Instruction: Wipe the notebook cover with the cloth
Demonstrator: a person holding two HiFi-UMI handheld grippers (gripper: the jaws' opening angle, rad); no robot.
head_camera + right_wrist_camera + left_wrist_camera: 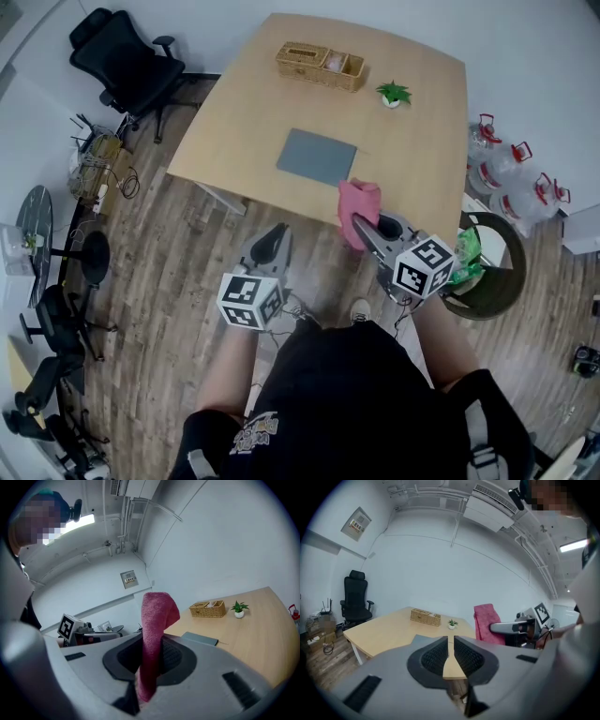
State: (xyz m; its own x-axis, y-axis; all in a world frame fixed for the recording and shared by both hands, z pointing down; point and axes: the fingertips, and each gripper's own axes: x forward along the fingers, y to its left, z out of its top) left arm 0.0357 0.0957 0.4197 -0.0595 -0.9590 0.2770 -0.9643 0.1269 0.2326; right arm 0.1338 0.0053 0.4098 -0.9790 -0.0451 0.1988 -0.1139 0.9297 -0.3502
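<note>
Right gripper (152,652) clamps its jaws on a pink cloth (359,202), which stands folded above them at the near edge of the wooden table (422,150). Left gripper (449,649), jaws together and empty, hangs short of the table. The grey notebook (317,157) lies closed and flat mid-table, beyond both.

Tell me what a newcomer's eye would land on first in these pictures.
The pink cloth stands out, clamped in the right tool at the near edge of the table. Beyond it a grey notebook lies flat mid-table, with a wicker basket and a potted plant at the far side. The left tool is shut and empty.
</note>
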